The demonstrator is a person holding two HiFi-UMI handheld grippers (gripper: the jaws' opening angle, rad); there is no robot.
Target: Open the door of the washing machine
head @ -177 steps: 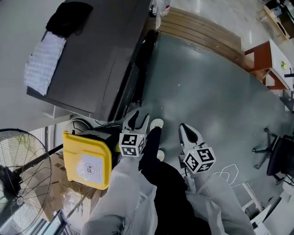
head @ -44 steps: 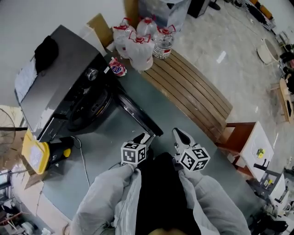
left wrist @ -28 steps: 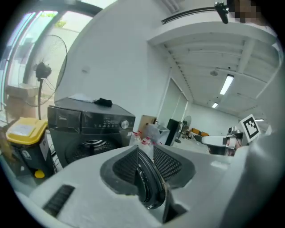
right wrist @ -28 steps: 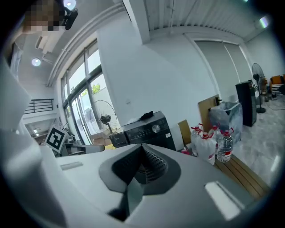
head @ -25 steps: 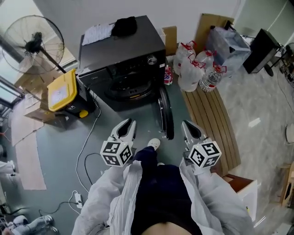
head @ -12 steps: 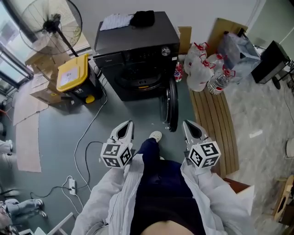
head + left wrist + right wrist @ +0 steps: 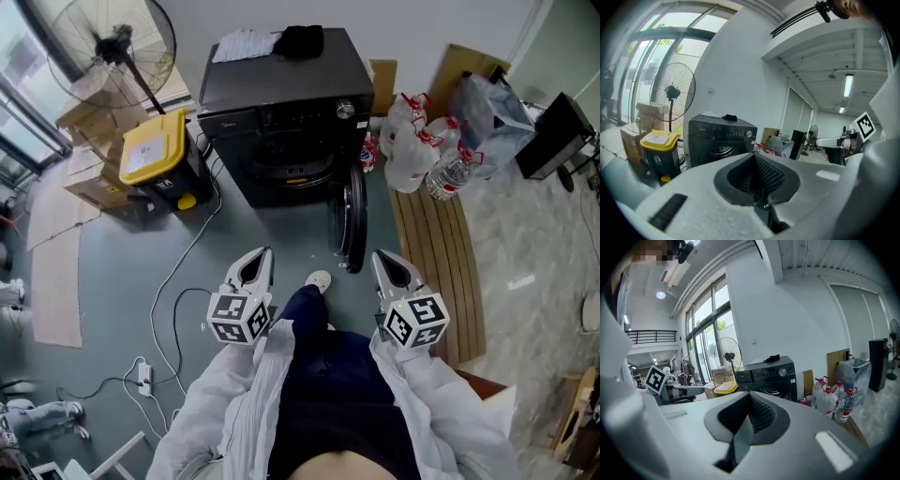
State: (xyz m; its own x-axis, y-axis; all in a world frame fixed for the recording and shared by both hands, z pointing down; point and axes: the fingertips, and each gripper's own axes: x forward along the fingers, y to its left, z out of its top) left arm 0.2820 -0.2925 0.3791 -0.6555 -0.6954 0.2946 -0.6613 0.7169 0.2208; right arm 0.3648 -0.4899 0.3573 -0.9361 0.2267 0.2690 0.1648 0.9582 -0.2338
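Note:
The dark washing machine (image 7: 281, 89) stands at the top middle of the head view. Its round door (image 7: 352, 223) is swung out to the right, edge-on, and the drum opening (image 7: 286, 164) is bare. My left gripper (image 7: 260, 256) and right gripper (image 7: 382, 260) hover side by side over the floor, well short of the machine, and neither touches the door. Both are shut with nothing in them. The left gripper view shows the machine (image 7: 721, 139) beyond the closed left gripper (image 7: 755, 157). In the right gripper view the machine (image 7: 769, 373) lies past the closed right gripper (image 7: 750, 396).
A yellow-lidded bin (image 7: 155, 150), cardboard boxes and a standing fan (image 7: 117, 42) lie left of the machine. Water bottles (image 7: 412, 150) and a wooden slatted bench (image 7: 436, 253) are on the right. A cable (image 7: 183, 281) runs over the grey floor. My shoe (image 7: 319, 279) is between the grippers.
The head view has swung until the machine sits upright at the top middle. The door stands open from the second frame on. In the last half second both grippers barely shift.

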